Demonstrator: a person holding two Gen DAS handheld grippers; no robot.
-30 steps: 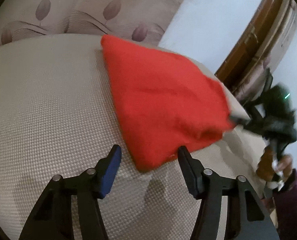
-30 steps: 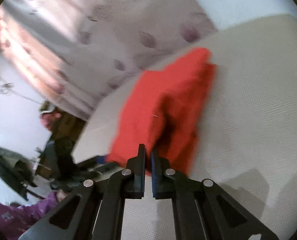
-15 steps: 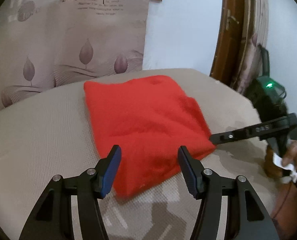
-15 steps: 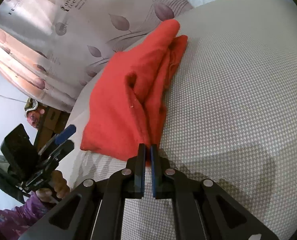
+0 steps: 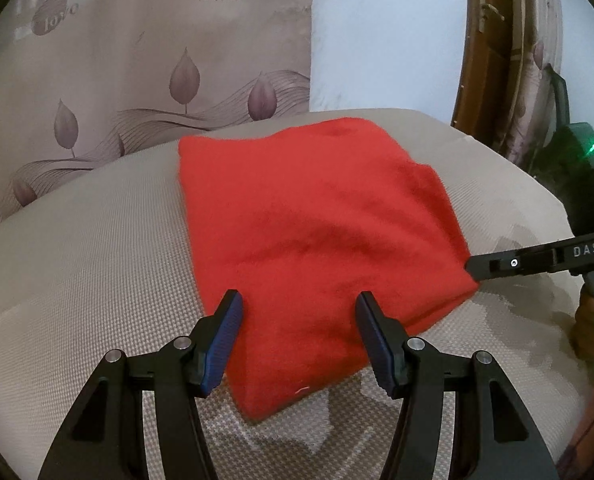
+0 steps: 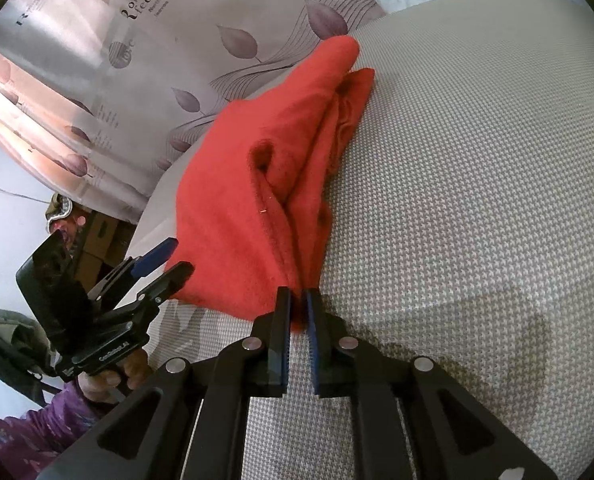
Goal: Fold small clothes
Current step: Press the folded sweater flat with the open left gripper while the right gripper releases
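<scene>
Right tool (image 5: 473,270) (marked "DAS") pinches red cloth (image 5: 317,232).

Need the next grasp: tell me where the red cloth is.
The red cloth lies on the beige cushion, ahead of the open left gripper; the right gripper pinches its right corner.

Beige woven cushion (image 5: 77,248), leaf-patterned curtain with printed lettering (image 5: 145,60), pale wall (image 5: 385,40), brown wooden door frame (image 5: 473,60)

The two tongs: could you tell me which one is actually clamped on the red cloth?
The right tongs, pinching a corner of the red cloth; the left tongs gape open over its near edge.
</scene>
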